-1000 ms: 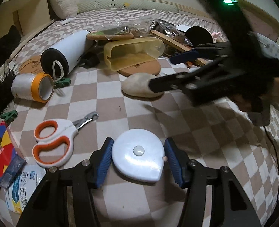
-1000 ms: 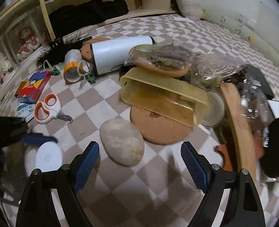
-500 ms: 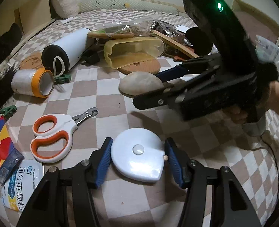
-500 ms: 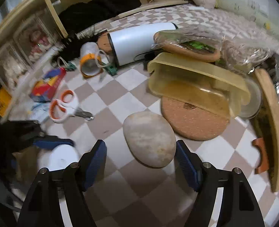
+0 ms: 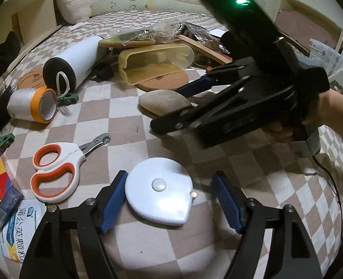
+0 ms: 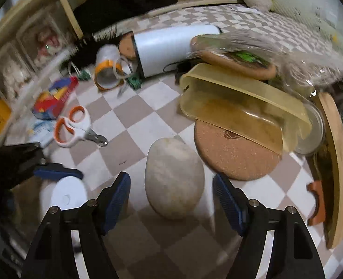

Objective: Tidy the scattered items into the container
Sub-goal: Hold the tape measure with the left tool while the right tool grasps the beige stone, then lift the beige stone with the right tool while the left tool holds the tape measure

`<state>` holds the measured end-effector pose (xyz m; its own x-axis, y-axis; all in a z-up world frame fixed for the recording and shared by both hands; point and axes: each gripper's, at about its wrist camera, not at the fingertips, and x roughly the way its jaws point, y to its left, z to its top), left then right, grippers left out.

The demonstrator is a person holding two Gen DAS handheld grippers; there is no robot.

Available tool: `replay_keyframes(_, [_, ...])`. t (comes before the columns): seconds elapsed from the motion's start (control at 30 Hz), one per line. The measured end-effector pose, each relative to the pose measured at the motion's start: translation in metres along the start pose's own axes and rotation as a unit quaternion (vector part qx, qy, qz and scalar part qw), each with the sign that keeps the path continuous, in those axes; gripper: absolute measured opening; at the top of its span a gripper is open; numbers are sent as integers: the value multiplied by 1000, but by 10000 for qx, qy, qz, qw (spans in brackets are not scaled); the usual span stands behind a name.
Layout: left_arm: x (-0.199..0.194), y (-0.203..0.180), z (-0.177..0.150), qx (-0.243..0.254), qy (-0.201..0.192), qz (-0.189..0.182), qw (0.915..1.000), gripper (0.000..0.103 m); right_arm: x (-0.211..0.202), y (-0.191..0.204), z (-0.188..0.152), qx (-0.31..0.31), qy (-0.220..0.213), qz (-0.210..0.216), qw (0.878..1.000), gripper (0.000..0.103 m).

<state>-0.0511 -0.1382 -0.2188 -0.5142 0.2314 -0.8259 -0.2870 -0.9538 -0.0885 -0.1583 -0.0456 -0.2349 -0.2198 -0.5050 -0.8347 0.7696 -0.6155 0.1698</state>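
Two hand-held grippers work over a bed covered in a brown-and-white checked sheet (image 5: 125,107). The left hand-held gripper (image 5: 170,200) straddles a flat white tape measure (image 5: 158,197) lying on the sheet; its jaws are opening, the left pad just beside the case and the right pad clear of it. The right hand-held gripper (image 6: 171,200) stands open around a smooth grey stone (image 6: 174,177), with a gap on each side, nothing gripped.

The stone looks heavy, hard and rounded, so it may slip; a hold across its narrow middle seems safest. The tape measure looks light, stiff and glossy, best pinched across its flat round edges. Both would probably sink a little into the soft bedding when pressed.

A yellow plastic container (image 6: 241,109) lies tipped on its side beyond the stone, resting on a round cork mat (image 6: 234,158); it likely needs righting before it can take anything.

Scattered nearby are orange-handled scissors (image 5: 55,172), a roll of tape (image 5: 32,104) and a white cylinder (image 5: 73,62). Clutter in clear plastic wrap sits behind the container. Wooden shelving (image 6: 62,16) runs along one side of the bed, and a pale wall with a switch plate stands beyond its far end.
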Motion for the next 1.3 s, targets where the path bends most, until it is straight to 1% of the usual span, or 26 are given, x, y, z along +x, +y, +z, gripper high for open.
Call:
replay_keyframes(0.07, [0,2,0,-62,-5,-42,10000,75,3,5,1,-43,27,-142,9999,74])
replay_keyframes(0.13, [-1,3,1,-127,-16,-86,9999,74,2,3,1,63,21,-178,9998,65])
replay_keyframes(0.17, [-1,4,1,-145,-18,-93,9999,74,1,-1,1,168,22,-181,9997,56])
replay_keyframes(0.23, [-1,3,1,-148,-13,-58,9999,74,0,-6,2,412,61,-154,9990,50])
replay_keyframes(0.3, [0,0,2,-122,-1,24,9999,74,1,-5,3,491,93,-177,9986,50])
replay_keyframes(0.43, [2,-4,4,-72,41,211,9997,74,0,2,1,368,88,-364,9986,50])
replay_keyframes(0.5, [2,-4,4,-62,56,326,9994,65,-2,1,-2,410,121,-321,9986,50])
replay_keyframes(0.53, [0,-1,4,-123,44,337,9993,57,-4,1,-4,417,142,-299,9986,50])
replay_keyframes(0.57, [-1,4,5,-243,29,273,9993,55,-5,0,-6,424,164,-277,9986,50])
replay_keyframes(0.63, [-4,12,5,-461,20,78,9989,55,-9,0,-11,418,204,-252,9986,50])
replay_keyframes(0.67, [-6,13,4,-500,17,43,9987,55,-11,1,-15,412,223,-243,9986,50])
replay_keyframes(0.77, [-7,5,2,-290,43,96,9995,55,-17,2,-23,405,273,-220,9986,50])
replay_keyframes(0.8, [-7,2,1,-228,52,59,9997,55,-19,3,-26,408,295,-207,9985,50])
replay_keyframes(0.97, [-12,-15,-7,84,107,-319,9994,55,-32,7,-45,374,469,-121,9981,50])
replay_keyframes(1.0, [-12,-20,-9,192,114,-325,9992,55,-35,8,-49,338,507,-112,9981,50])
replay_keyframes(1.1, [-12,-30,-14,446,101,-194,9988,55,-40,13,-59,177,556,-125,9982,50])
replay_keyframes(1.2, [-12,-35,-15,571,85,-39,9983,55,-42,16,-65,42,526,-170,9985,50])
replay_keyframes(1.3, [-12,-40,-16,696,88,108,9975,55,-41,15,-65,50,491,-202,9986,50])
